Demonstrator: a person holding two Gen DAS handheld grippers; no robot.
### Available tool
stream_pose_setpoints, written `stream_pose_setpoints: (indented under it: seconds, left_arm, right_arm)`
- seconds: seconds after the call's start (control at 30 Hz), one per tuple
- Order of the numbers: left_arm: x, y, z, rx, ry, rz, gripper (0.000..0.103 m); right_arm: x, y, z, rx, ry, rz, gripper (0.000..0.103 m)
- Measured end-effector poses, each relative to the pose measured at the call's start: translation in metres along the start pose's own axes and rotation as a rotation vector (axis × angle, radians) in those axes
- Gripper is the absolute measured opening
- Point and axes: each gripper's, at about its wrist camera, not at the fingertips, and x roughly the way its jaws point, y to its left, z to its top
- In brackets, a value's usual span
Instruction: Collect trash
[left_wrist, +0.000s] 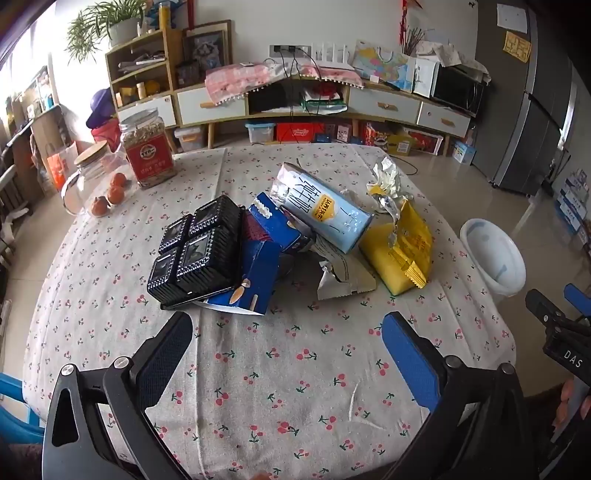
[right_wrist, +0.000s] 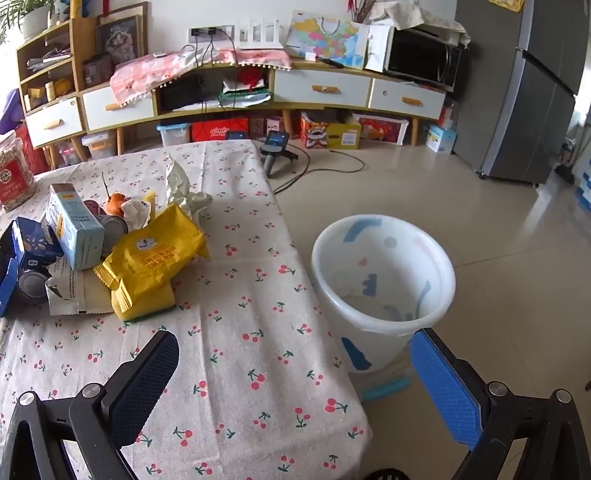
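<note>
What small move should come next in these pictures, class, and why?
Probably bring the right tool forward and left to the yellow wrapper. Both tools are open and hold nothing; the left tool is over bare cloth. The wrapper lies at the pile's edge nearest the white bin, which stands on the floor beside the table.

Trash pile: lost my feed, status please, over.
Both hand-held grippers, left and right, open, empty. Trash pile untouched on table. Bin on floor beside table. Nothing in the way.
</note>
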Motion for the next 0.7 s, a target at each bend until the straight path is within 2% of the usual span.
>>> stream_pose_setpoints:
  seconds: [0.13, 0.4, 0.7]
  left_arm:
    - [0.002, -0.002, -0.001, 0.02, 0.014, 0.018, 0.103]
    - [0.009, -0.002, -0.002, 0.012, 0.026, 0.006, 0.103]
    - [0.009, -0.003, -0.002, 0.018, 0.026, -0.003, 0.103]
  right_arm:
    - [-0.005, 0.002, 0.003, 0.008, 0.01, 0.011, 0.103]
    - [0.012, 0.002, -0.005, 0.025, 0.047, 0.03, 0.103]
    - [0.007, 0.001, -0.002, 0.019, 0.069, 0.035, 0.103]
